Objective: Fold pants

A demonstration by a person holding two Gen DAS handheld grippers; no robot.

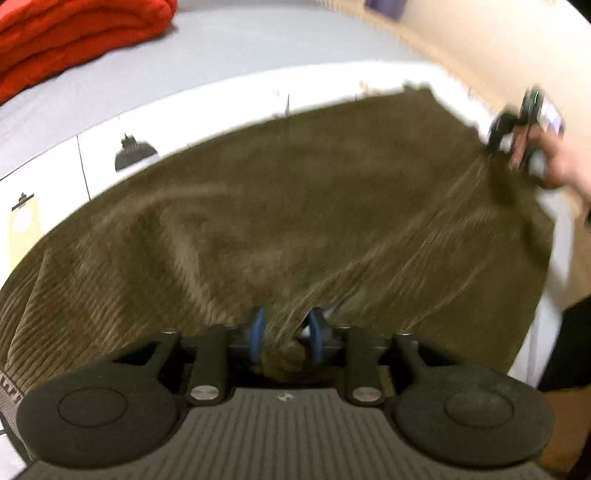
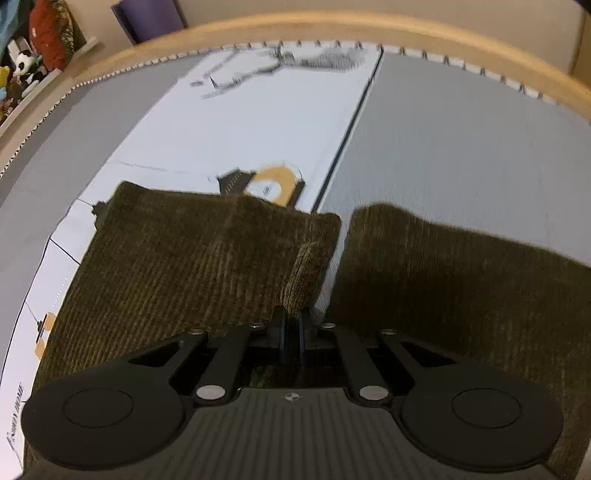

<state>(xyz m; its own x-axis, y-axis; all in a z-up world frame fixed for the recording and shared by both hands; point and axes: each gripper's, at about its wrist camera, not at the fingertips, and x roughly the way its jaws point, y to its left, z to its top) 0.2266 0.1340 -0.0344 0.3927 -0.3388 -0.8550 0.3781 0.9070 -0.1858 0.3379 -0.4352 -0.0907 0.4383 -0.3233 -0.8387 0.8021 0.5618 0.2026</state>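
The olive-brown corduroy pants (image 1: pixel 280 229) are spread over a bed. My left gripper (image 1: pixel 286 338) is shut on a bunched fold of the pants at the near edge, cloth pinched between its blue pads (image 1: pixel 257 332). My right gripper (image 2: pixel 291 325) is shut on the pants (image 2: pixel 192 266) near the gap between the two legs. The second leg (image 2: pixel 461 280) lies to the right of that gap. In the left wrist view the right gripper (image 1: pixel 498 147) and the hand holding it grip the far right corner of the cloth, which is lifted and stretched between both grippers.
The bed has a grey sheet (image 1: pixel 229 55) and a white printed cover (image 2: pixel 258 122). A folded red blanket (image 1: pixel 74 37) lies at the far left. A wooden bed frame (image 2: pixel 332 26) runs along the far edge, with toys on a shelf (image 2: pixel 29 66) beyond.
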